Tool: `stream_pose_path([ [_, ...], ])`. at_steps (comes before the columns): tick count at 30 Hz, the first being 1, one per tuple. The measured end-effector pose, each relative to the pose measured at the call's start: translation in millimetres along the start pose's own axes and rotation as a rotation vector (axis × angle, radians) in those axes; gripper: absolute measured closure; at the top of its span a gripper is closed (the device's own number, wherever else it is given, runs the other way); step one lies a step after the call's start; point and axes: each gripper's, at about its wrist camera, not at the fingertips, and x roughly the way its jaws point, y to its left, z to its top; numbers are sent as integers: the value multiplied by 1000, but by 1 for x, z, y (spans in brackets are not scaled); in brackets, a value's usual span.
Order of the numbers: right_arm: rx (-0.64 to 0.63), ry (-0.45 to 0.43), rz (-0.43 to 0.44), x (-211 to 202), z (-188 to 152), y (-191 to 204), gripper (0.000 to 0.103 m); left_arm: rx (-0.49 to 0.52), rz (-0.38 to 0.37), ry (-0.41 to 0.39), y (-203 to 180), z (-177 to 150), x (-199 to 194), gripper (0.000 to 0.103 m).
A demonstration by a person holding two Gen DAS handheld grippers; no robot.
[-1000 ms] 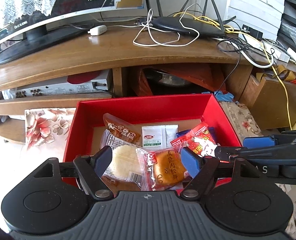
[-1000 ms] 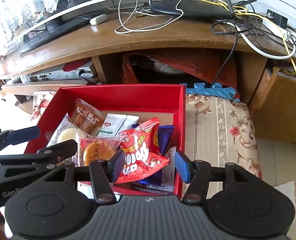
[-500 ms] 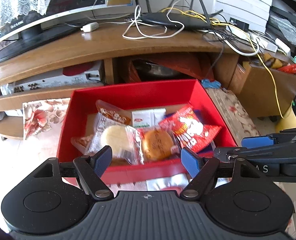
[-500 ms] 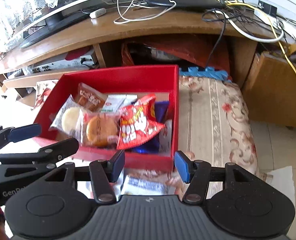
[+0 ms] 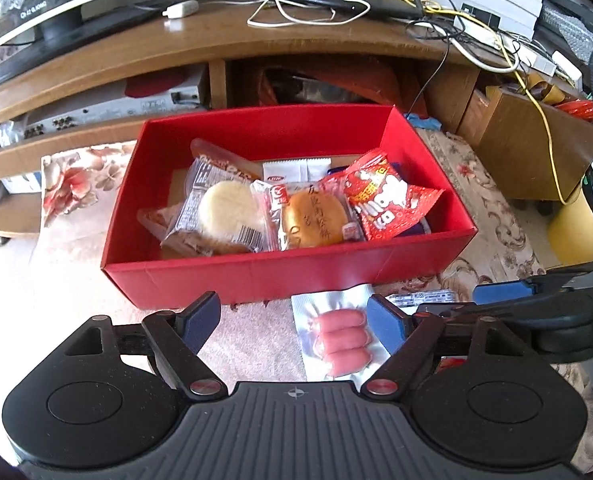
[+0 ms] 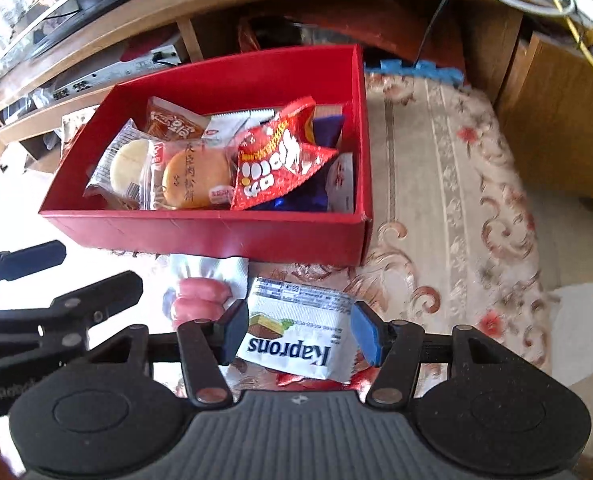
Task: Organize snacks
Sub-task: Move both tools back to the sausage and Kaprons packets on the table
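A red box (image 5: pixel 280 276) sits on floral cloth, holding several snack packs: a red puffed bag (image 5: pixel 384 200), a brown round cake (image 5: pixel 314 220) and a pale cake (image 5: pixel 228 210). In front of the box lies a clear pack of pink sausages (image 5: pixel 342 340). My left gripper (image 5: pixel 294 316) hovers over it with its jaws opening, and the pack lies under the right finger without being pressed. A white Kaprons wafer pack (image 6: pixel 300 336) lies flat beside the sausage pack (image 6: pixel 200 300). My right gripper (image 6: pixel 300 330) stands open above the wafer pack, its pads level with the pack's two ends.
Behind the box (image 6: pixel 200 236) stands a wooden TV stand (image 5: pixel 200 44) with a router (image 5: pixel 348 0) and tangled cables. A wooden cabinet (image 5: pixel 536 152) and a yellow container (image 5: pixel 580 224) stand at the right. Floral cloth (image 6: pixel 448 200) stretches to the right of the box.
Both grippers drew back from over the box to the cloth in front of it and came lower. The sausage and wafer packs came into view. The left jaws widened a little.
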Motion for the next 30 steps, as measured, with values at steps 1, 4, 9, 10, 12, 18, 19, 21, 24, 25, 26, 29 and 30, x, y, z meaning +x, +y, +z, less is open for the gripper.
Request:
stream_pose_path([
  [1,12,3,5,3,1,-1,49,-5,-1,4,1,0,1,18],
  [4,46,11,19,12,3,-1,49,-17,-7,12,4,1,4,18],
  [9,36,14,-9,22,6,3,42,-26,-4,26,6,0,8,18],
  [10,34,20,-13,24,6,3,42,-27,-4,28,6,0,9,18],
  [12,20,26,-36,28,5,4,37,-31,-5,36,7,0,12,18],
  [18,-21,36,-48,36,-1,5,30,-47,-14,59,8,-3,17,17],
  [19,-28,37,-47,36,-1,4,31,-53,-17,62,9,-3,18,17],
  [21,-43,44,-46,34,-3,3,34,-70,-29,73,11,-4,21,17],
  [24,-59,61,-50,27,-8,-4,35,-84,-44,90,10,-6,25,17],
  [25,-64,60,-55,23,-11,-7,35,-85,-48,95,10,-7,27,17],
  [26,-67,60,-60,19,-14,-10,35,-86,-51,102,9,-7,29,17],
  [29,-52,58,-63,8,-24,-26,35,-107,-68,125,5,-8,37,17],
  [30,-46,59,-62,5,-26,-30,35,-117,-75,134,2,-7,41,17],
])
